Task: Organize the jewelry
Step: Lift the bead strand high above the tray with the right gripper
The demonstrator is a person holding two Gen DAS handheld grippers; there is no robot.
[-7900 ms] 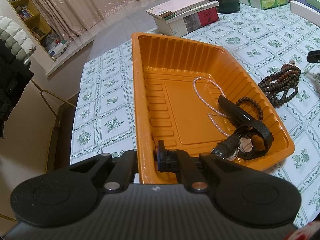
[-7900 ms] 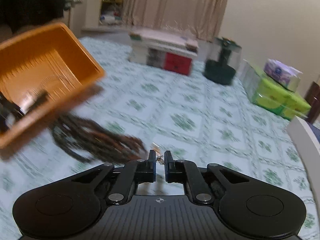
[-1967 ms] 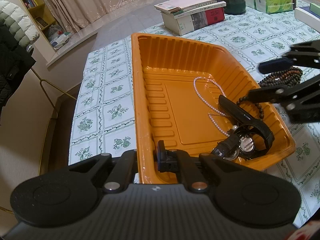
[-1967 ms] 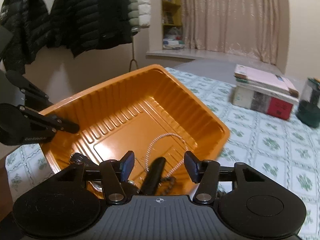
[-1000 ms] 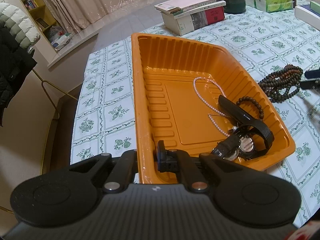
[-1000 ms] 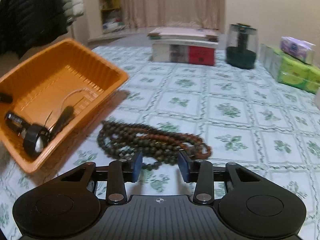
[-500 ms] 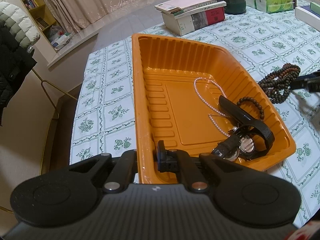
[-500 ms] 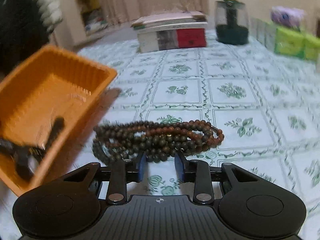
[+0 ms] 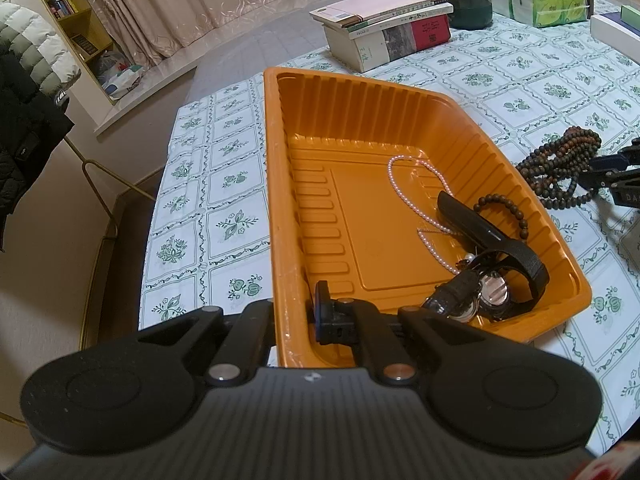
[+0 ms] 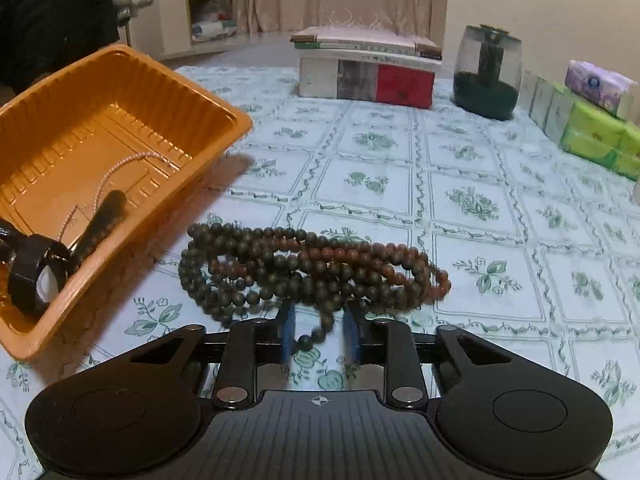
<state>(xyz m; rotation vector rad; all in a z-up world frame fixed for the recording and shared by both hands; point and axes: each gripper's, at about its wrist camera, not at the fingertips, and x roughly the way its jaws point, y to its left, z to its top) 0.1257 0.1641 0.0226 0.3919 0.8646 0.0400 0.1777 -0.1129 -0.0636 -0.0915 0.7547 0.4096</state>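
An orange tray (image 9: 276,160) (image 10: 120,56) sits on the flowered tablecloth. Inside it lie a pearl necklace (image 9: 416,196) (image 10: 108,176), a black watch (image 9: 492,272) and a small dark bead bracelet (image 9: 504,208). My left gripper (image 9: 294,316) is shut on the tray's near wall, one finger inside and one outside. A long coil of brown and green beads (image 10: 312,268) (image 9: 560,168) lies on the cloth right of the tray. My right gripper (image 10: 319,332) (image 9: 608,172) is low at the coil's near edge. Its jaws are closing, with a few loose beads between the blue pads, which are not pressing on them.
A stack of books (image 10: 368,68), a glass jar (image 10: 486,76) and tissue packs (image 10: 592,120) stand along the table's far side. A white box (image 9: 616,32) is at the far right. The table edge (image 9: 160,200) runs left of the tray, with coats hanging beyond.
My right gripper has moved in closer and lower to the bead coil, and its jaws have narrowed around the nearest beads. The left gripper and the tray have not moved.
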